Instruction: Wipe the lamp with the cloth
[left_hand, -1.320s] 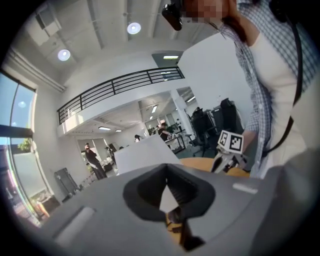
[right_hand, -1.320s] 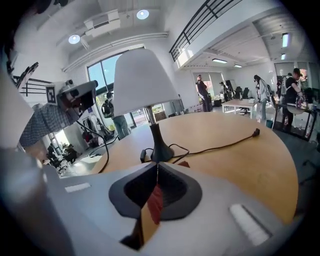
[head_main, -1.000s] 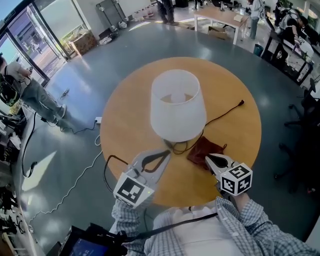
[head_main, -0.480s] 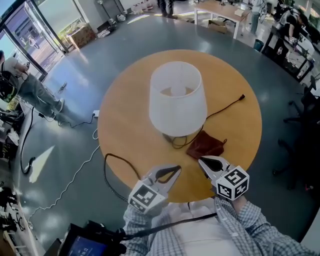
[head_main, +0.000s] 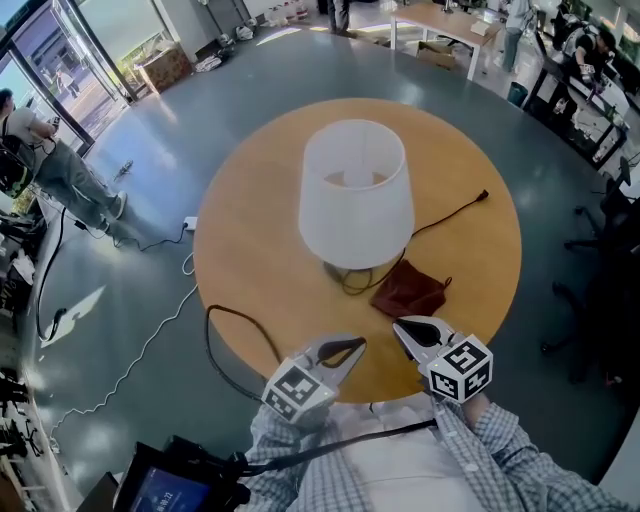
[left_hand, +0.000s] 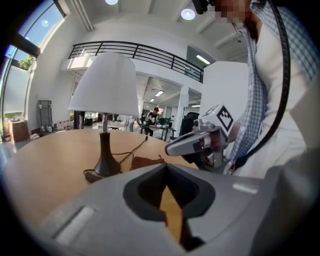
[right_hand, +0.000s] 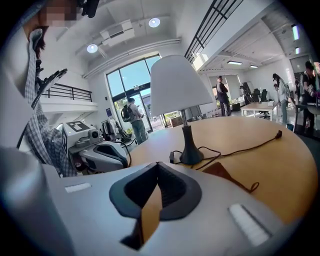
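On office flr (head_main: 150, 160) — tbl (head_main: 250, 265) w/ lamp (head_main: 355, 195)

The left gripper (left_hand: 166, 170) fills the bottom of the view, its jaws pressed together with nothing between them. Beyond them a lamp (left_hand: 105, 85) with a white shade stands upright on a round wooden table (left_hand: 45, 160). A brown cloth (left_hand: 145, 162) lies just beside the lamp's dark base, among the cord (left_hand: 132, 149). The right gripper (left_hand: 172, 147) hangs at the right, in front of a checked shirt (left_hand: 260, 100).
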